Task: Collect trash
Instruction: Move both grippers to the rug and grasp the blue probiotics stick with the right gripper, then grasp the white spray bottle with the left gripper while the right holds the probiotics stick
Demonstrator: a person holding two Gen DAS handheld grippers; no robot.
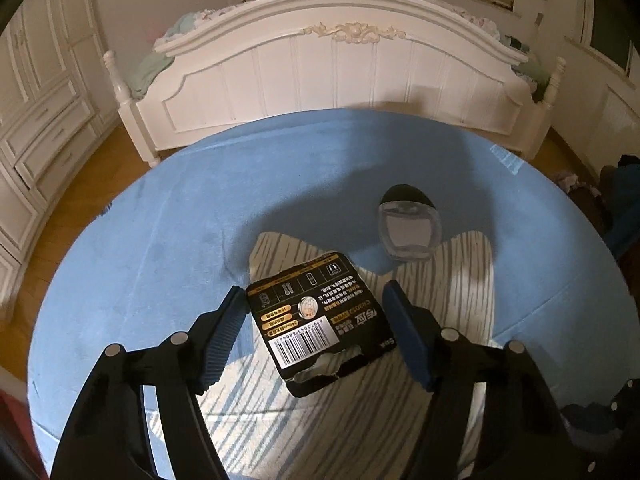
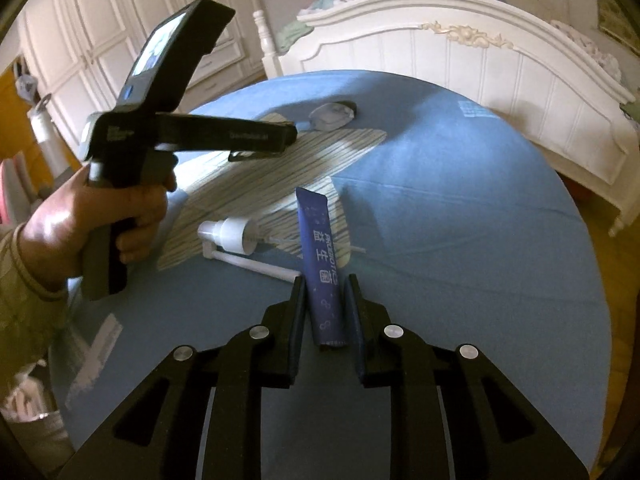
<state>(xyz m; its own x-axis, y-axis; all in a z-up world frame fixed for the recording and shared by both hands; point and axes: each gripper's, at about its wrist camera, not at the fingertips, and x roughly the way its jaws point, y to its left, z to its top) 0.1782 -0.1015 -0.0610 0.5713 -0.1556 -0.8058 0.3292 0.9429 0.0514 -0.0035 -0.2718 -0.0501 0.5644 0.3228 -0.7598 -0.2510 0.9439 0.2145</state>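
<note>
A black battery card with a barcode lies on a striped cloth. It sits between the fingers of my left gripper, and both pads meet its side edges. In the right wrist view a hand holds that left gripper low over the cloth. My right gripper is shut on a dark blue stick sachet, which stands upright between the pads above the blue table cover. A clear plastic blister shell lies just beyond the card.
A white spray pump head with its tube lies on the cloth edge, left of the sachet. The round table is ringed by a white bed footboard behind and white wardrobes at the left. Wooden floor shows around it.
</note>
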